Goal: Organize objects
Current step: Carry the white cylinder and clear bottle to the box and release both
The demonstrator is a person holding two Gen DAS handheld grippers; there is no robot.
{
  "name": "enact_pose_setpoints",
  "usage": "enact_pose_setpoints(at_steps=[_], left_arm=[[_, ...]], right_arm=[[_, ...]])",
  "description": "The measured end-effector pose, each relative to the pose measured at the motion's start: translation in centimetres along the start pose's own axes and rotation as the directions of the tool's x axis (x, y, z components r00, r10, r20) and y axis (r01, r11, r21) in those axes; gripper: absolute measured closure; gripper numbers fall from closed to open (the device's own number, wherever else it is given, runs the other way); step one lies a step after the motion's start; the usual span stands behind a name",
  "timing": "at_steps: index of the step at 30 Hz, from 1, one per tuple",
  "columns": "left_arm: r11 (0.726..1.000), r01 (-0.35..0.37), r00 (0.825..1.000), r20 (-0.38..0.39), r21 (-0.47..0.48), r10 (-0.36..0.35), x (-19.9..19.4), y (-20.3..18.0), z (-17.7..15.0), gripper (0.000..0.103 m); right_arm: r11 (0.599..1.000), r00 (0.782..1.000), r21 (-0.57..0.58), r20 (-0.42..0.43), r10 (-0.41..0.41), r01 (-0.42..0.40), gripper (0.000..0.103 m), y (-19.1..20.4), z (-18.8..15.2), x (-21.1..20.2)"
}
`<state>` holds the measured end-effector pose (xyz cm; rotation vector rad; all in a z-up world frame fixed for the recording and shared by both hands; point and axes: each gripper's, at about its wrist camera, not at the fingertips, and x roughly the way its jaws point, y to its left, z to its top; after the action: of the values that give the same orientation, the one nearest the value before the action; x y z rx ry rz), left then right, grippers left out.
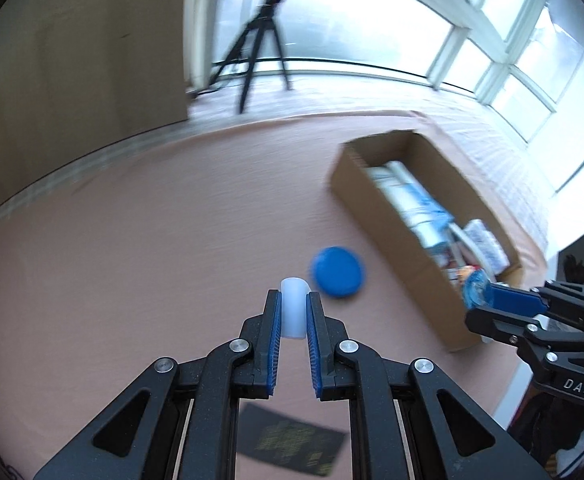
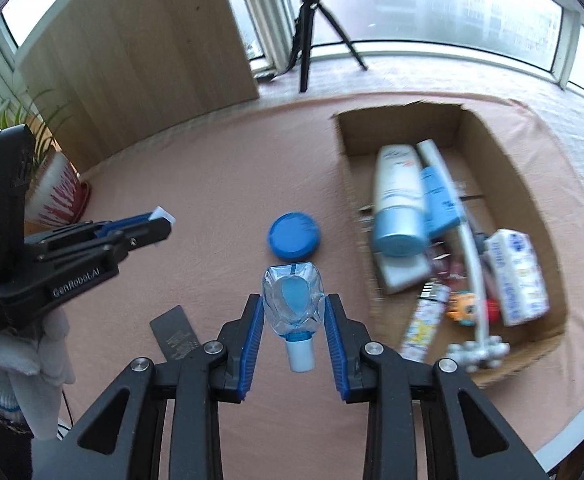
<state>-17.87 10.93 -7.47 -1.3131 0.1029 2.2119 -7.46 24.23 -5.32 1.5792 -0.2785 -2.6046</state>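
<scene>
Left gripper [image 1: 294,312] fingers pinching a white cap [image 1: 293,308]; right gripper [image 2: 293,312] fingers clasping a clear bottle [image 2: 293,300], both above the tabletop [image 1: 151,240].

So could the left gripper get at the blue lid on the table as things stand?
Probably not yet. The blue lid lies bare on the table just ahead, nothing in the way, but the left gripper is shut on a white cap, so it would have to drop that first.
</scene>
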Motion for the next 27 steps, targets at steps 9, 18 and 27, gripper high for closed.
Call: enact_pose_setpoints(at_steps=[9,18,27], left_arm=[[0.995,0.077,0.997,-0.001,0.065,-0.077,2.0,-8.6,2.3,0.09],[0.99,0.089,0.996,-0.032,0.113,-0.086,5.6,-15.0,4.2,0.09],[0.988,0.03,0.999,-0.022,0.152,-0.027,6.7,-18.0,4.8,0.09]], right_arm=[[0.997,0.998,0.047,0.038,-0.056,0.055,0.075,-5.7,0.0,-2.4],[0.993,0.996,0.086,0.036,-0.079,0.076,0.075,-10.5,-0.1,-2.9],[0.993,0.996,0.095,0.035,-0.076,0.072,0.075,-12.7,0.2,-2.7]])
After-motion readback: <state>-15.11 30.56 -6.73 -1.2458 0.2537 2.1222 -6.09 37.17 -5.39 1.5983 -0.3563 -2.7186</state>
